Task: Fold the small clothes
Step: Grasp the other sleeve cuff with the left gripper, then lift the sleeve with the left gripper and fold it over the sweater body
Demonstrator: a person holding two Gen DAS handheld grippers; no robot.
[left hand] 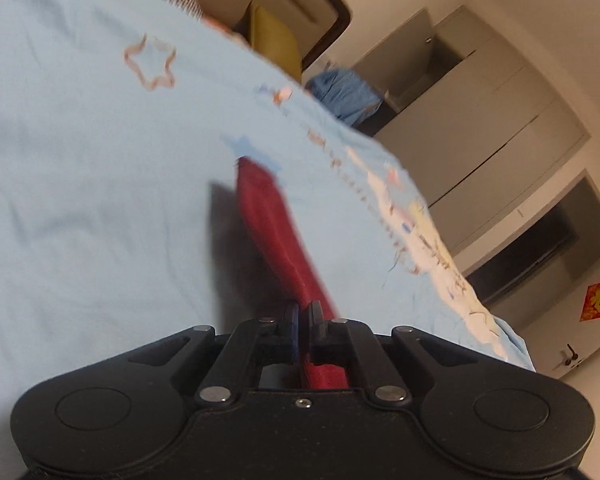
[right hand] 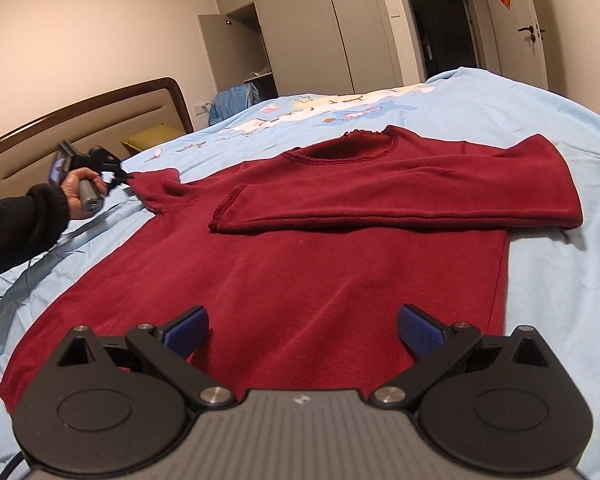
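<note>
- Dark red sweater (right hand: 284, 264) lies flat on the light blue bedsheet (right hand: 560, 264), filling the centre of the right wrist view; neckline toward the upper centre of the frame.
- One sleeve (right hand: 400, 204) is already folded across the chest, cuff ending centre-left of the frame.
- Left gripper (right hand: 118, 178), at the left edge of the right wrist view and held by a hand (right hand: 78, 192) in a black sleeve, is clamped on the other sleeve's cuff (right hand: 156, 190). The left wrist view confirms it: jaws closed together on red fabric (left hand: 276, 240) that runs away from them over the sheet.
- Right gripper (right hand: 303, 334) is spread wide and holds nothing; it hovers over the hem end, bottom centre of the frame.
- Judged step: second sleeve about to be carried across the chest.
- Risks:
 - The grip looks to be on the cuff edge only; knit could slip out mid-swing.
 - Pulling could drag the body and disturb the folded sleeve, as nothing pins the torso.
 - Soft bedding may wrinkle underneath, leaving an uneven fold.
</note>
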